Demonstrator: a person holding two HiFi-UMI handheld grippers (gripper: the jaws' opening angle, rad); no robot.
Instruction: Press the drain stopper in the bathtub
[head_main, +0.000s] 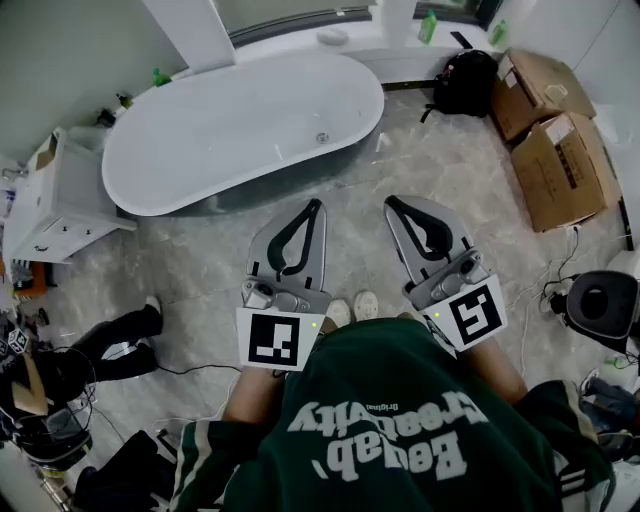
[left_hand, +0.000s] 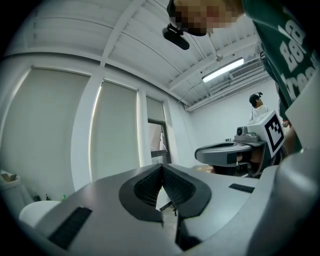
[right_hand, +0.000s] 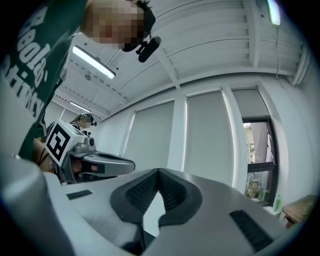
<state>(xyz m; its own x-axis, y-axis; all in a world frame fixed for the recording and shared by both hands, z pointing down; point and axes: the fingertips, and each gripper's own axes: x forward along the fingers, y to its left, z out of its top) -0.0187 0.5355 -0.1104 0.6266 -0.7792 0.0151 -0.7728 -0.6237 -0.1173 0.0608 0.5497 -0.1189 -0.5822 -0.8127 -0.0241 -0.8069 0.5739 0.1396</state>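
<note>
**Sweatshirt (head_main: 380, 420) up close, stopper (head_main: 322, 137) far off in the tub (head_main: 200, 150)**

Just past the green sweatshirt, the left hand-held gripper (head_main: 316, 205) and right hand-held gripper (head_main: 392, 203) are held out level over the pale floor (head_main: 200, 260), side by side and apart. Each one's own view shows its jaws pressed together at the tips with nothing between them.

Beyond them stands the white tub. The stopper is a small round metal cap on the tub's bottom toward its right end, well away from both tips. It looks rigid, smooth and likely slick when wet, and is probably sprung so that a push clicks it down. It seems light work.

No grasp seems called for. Closed tips set square on the middle of the cap should do, since an off-centre push could skid onto the enamel. Cardboard boxes (head_main: 560, 160) lie farther right.
</note>
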